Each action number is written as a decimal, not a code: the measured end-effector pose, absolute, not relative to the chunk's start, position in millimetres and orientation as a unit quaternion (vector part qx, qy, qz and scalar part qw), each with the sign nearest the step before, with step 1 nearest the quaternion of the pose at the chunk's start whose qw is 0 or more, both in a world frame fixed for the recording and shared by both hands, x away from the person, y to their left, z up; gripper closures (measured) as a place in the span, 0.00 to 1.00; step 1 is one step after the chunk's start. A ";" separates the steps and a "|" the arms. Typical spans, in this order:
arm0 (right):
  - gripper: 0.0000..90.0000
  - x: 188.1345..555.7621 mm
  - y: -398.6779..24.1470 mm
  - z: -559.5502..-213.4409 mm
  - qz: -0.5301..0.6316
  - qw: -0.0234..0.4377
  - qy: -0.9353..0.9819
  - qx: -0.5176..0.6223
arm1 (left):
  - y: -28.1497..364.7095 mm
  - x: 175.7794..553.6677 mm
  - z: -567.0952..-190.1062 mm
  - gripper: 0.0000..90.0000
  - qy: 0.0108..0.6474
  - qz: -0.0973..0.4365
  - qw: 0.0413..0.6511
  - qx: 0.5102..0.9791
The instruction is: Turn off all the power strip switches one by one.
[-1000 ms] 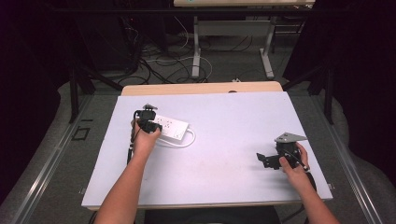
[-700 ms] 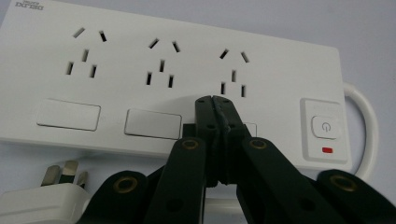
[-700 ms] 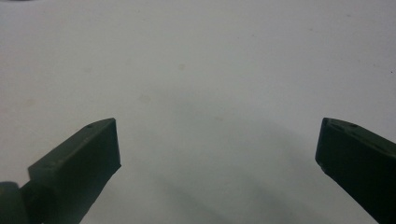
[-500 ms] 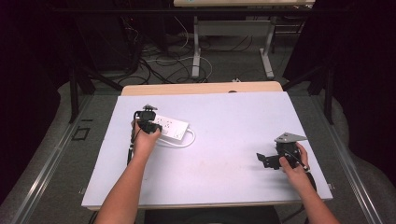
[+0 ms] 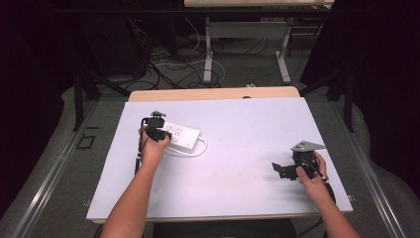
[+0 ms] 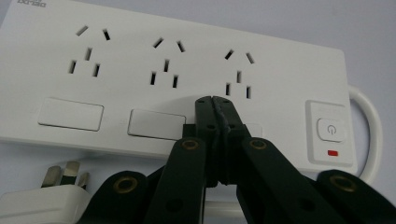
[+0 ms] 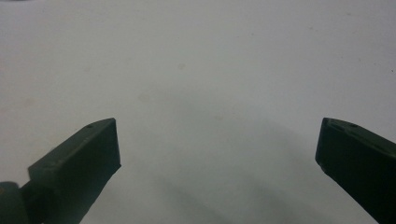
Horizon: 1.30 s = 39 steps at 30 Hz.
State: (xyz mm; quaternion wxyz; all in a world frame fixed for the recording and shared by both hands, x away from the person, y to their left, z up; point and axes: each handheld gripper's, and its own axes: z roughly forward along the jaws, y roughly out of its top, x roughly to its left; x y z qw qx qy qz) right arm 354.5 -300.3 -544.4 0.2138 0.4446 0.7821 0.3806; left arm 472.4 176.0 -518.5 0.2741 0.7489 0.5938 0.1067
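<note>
Nothing has visibly moved since the earlier frames: both hands and the strip sit where they did. In the high view the left tongs rest at the left end of the white strip, which lies in the upper left of the counter, its cord looping out at its right end. In the left gripper view the left tongs are closed on nothing, their tips pressed together over the strip's face, just below the third socket and between the second blank cover and the power button. Whether the tips touch the strip or hover just over it I cannot tell. A white plug lies loose at the lower left of that view, near the strip's front edge, its pins pointing up and toward the strip; all three sockets are empty. The right tongs sit well apart, low at the right of the counter, and in the right gripper view their jaws stand wide open over bare surface, holding nothing. As I judge it, the work is at an early stage: the closed tips look set to steady or press the strip, the plug is not yet picked up, and seating it in a socket is still to do.
</note>
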 end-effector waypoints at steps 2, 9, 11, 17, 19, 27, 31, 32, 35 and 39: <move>0.00 353.8 -299.9 -543.6 0.380 0.212 0.781 0.448 | 176.7 472.4 -516.6 1.00 0.595 0.107 0.273 0.748; 0.00 354.2 -299.6 -544.2 0.382 0.211 0.782 0.446 | 179.0 473.3 -506.1 1.00 0.592 0.109 0.278 0.748; 0.00 354.1 -299.6 -544.0 0.382 0.210 0.781 0.447 | 178.7 473.6 -503.9 1.00 0.592 0.116 0.283 0.746; 0.00 354.2 -299.5 -544.1 0.382 0.211 0.782 0.446 | 180.1 475.1 -497.4 1.00 0.590 0.123 0.285 0.745; 0.00 354.2 -299.4 -544.1 0.382 0.210 0.782 0.446 | 181.0 476.1 -495.7 1.00 0.592 0.125 0.282 0.745; 0.00 354.6 -300.1 -544.8 0.380 0.213 0.782 0.445 | 187.9 480.5 -493.7 1.00 0.597 0.125 0.282 0.741; 0.00 355.3 -300.3 -544.9 0.381 0.214 0.784 0.440 | 190.1 481.8 -495.5 1.00 0.600 0.125 0.281 0.738; 0.00 355.3 -300.1 -545.0 0.381 0.214 0.784 0.441 | 191.3 482.1 -494.7 1.00 0.600 0.118 0.276 0.741; 0.00 355.3 -300.2 -545.2 0.381 0.214 0.784 0.441 | 192.3 482.9 -496.6 1.00 0.603 0.124 0.276 0.738; 0.00 354.6 -300.4 -544.7 0.378 0.214 0.783 0.445 | 194.9 483.9 -497.8 1.00 0.605 0.120 0.270 0.740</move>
